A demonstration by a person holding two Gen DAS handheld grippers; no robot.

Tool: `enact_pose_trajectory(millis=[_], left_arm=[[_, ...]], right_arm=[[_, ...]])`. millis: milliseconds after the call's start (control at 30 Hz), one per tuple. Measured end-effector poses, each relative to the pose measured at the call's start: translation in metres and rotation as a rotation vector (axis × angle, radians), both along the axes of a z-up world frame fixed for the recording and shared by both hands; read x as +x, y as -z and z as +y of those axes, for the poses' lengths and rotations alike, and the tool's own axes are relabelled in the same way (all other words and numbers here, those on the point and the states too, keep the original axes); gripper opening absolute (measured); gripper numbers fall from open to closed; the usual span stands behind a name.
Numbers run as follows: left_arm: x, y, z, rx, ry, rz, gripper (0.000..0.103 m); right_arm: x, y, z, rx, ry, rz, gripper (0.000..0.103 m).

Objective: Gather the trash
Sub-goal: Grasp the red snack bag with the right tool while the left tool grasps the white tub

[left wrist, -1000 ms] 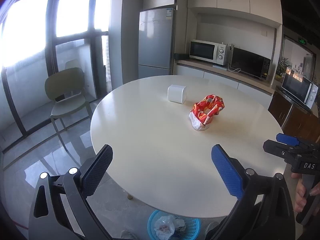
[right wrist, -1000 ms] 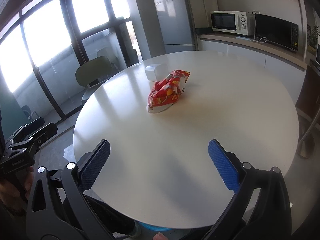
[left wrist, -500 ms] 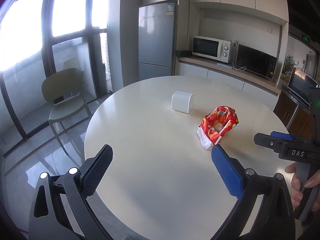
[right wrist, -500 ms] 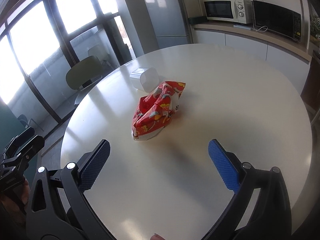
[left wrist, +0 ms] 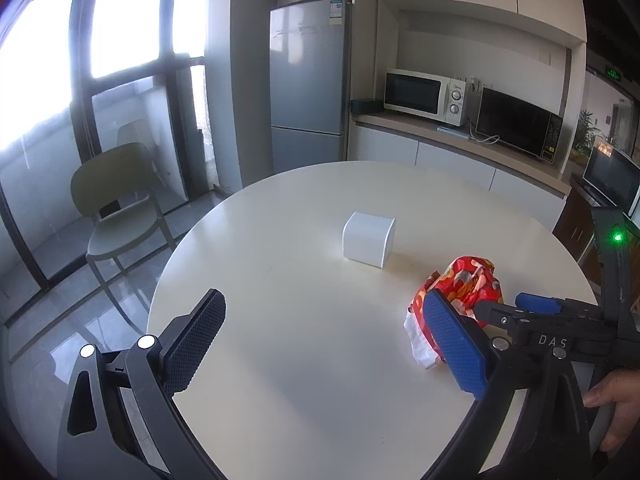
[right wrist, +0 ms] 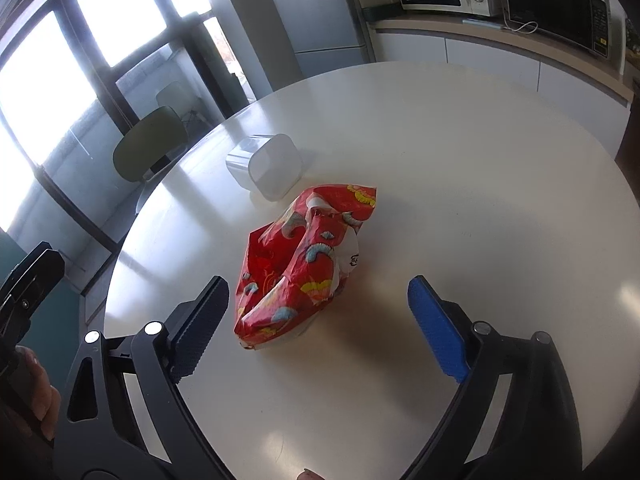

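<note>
A crumpled red snack wrapper (right wrist: 304, 268) lies on the round white table (right wrist: 480, 184). My right gripper (right wrist: 320, 332) is open just above the table, its jaws either side of the wrapper's near end, not touching it. In the left wrist view the wrapper (left wrist: 464, 284) lies at the right, partly hidden behind my blue finger pad (left wrist: 454, 344). My left gripper (left wrist: 324, 344) is open and empty over the table's left part. The right gripper (left wrist: 536, 312) shows there beside the wrapper.
A white box (right wrist: 266, 166) stands on the table just beyond the wrapper, also in the left wrist view (left wrist: 368, 238). A green chair (left wrist: 116, 204) stands by the windows. A fridge (left wrist: 308, 84) and a counter with microwaves (left wrist: 424, 90) are behind.
Both grippers have moved forward over the table. The right gripper has closed in on the wrapper, which now sits between its open jaws. The bin under the table edge has left view.
</note>
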State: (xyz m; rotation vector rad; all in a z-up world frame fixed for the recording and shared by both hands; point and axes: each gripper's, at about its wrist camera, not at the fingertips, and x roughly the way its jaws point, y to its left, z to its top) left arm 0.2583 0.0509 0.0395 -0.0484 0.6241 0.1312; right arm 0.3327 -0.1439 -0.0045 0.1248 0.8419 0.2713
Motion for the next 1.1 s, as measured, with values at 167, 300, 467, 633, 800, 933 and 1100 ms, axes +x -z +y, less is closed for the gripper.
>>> enact_pose_trajectory(millis=[167, 300, 467, 633, 800, 933, 1100], left_arm=[[0.029, 0.010, 0.003, 0.000, 0.003, 0.026, 0.097], [0.054, 0.020, 0.005, -0.007, 0.007, 0.063, 0.097], [0.082, 0.030, -0.001, 0.018, 0.010, 0.088, 0.097], [0.109, 0.043, -0.004, 0.013, -0.009, 0.125, 0.097], [0.136, 0.054, -0.013, -0.003, -0.011, 0.164, 0.097], [0.153, 0.067, -0.022, 0.039, -0.036, 0.197, 0.096], [0.166, 0.075, -0.034, 0.090, -0.050, 0.203, 0.087]], right_arm=[[0.014, 0.006, 0.005, -0.018, -0.009, 0.031, 0.069], [0.017, 0.011, 0.005, -0.030, -0.027, 0.047, 0.048], [0.018, 0.019, -0.001, -0.009, -0.036, 0.055, 0.023], [0.014, 0.019, -0.010, -0.012, -0.047, 0.039, 0.015], [0.010, 0.013, -0.022, -0.034, -0.039, 0.013, 0.012], [0.006, 0.010, -0.030, -0.051, -0.036, -0.008, 0.012], [0.002, 0.007, -0.041, -0.053, -0.037, -0.028, 0.011]])
